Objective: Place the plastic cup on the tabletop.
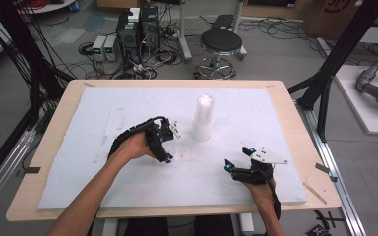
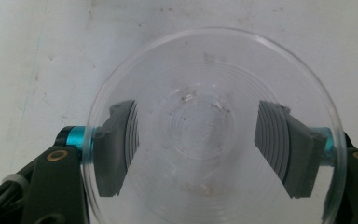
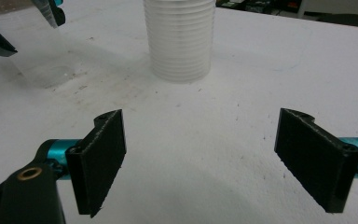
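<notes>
Desk (image 1: 69, 105) covered by a white foam sheet (image 1: 275, 123). A stack of clear plastic cups (image 1: 203, 118) stands upright near the middle, toward the far edge; nothing else lies between it and either hand. Left tongs (image 1: 170, 142) sit just to the stack's left; their own view looks down into a single clear cup (image 2: 209, 126), with both pads outside its wall, whether pressing it I cannot tell. Right tongs (image 1: 237, 158), near the front right corner, spread wide and empty, well apart from the stack (image 3: 182, 39).
</notes>
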Tool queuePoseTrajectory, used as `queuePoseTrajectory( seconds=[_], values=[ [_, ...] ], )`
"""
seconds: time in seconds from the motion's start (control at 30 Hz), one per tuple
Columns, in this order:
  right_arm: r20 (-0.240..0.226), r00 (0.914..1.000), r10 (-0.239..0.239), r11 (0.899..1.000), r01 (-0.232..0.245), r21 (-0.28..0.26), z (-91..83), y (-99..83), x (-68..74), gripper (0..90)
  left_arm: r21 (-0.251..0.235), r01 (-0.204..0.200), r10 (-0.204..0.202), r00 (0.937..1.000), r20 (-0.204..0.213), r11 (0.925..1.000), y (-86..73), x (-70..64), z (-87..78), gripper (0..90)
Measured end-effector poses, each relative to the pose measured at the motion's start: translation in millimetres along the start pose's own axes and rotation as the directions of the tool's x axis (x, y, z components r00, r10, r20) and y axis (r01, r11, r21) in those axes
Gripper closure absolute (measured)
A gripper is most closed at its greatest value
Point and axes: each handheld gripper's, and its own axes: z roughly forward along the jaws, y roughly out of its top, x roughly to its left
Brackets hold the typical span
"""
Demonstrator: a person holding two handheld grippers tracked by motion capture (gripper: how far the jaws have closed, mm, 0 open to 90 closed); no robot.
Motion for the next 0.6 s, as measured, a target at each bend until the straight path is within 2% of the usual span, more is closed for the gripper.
queuePoseTrajectory(
  seconds=[0.07,0.13,0.2,0.33,0.47,0.53,0.6],
  values=[
    [0.000,1.0000,0.003,1.000,-0.003,0.000,0.0,0.0,0.1,16.6,0.002,0.003,-0.003,1.0000,-0.007,1.0000,0.2,0.2,1.1,28.1],
    [-0.001,1.0000,0.005,1.000,-0.005,0.001,0.1,0.1,0.0,16.6,0.006,0.023,-0.023,0.9997,0.008,0.9997,-0.2,1.0,2.1,26.4],
    [0.003,0.9999,0.012,1.000,-0.012,0.004,0.2,0.1,-0.2,16.6,0.015,0.035,-0.035,0.9994,-0.001,0.9993,-0.1,1.9,3.4,18.6],
    [0.003,0.9999,0.014,1.000,-0.014,0.001,0.0,0.0,-0.9,16.6,0.010,0.040,-0.040,0.9992,0.007,0.9991,0.5,3.0,5.3,12.5],
    [0.003,0.9999,0.013,1.000,-0.013,-0.001,-0.3,0.0,-0.8,16.6,0.006,0.042,-0.042,0.9990,0.014,0.9991,1.2,3.6,6.2,10.1],
    [0.003,0.9999,0.013,1.000,-0.013,-0.001,-0.2,-0.1,-0.8,16.6,0.003,0.067,-0.067,0.9975,0.025,0.9978,0.7,4.2,7.0,7.9],
    [0.003,1.0000,0.008,1.000,-0.008,-0.003,-0.4,-0.1,-0.9,16.6,0.001,0.069,-0.069,0.9975,0.015,0.9976,0.6,4.7,7.0,7.3]
  ],
)
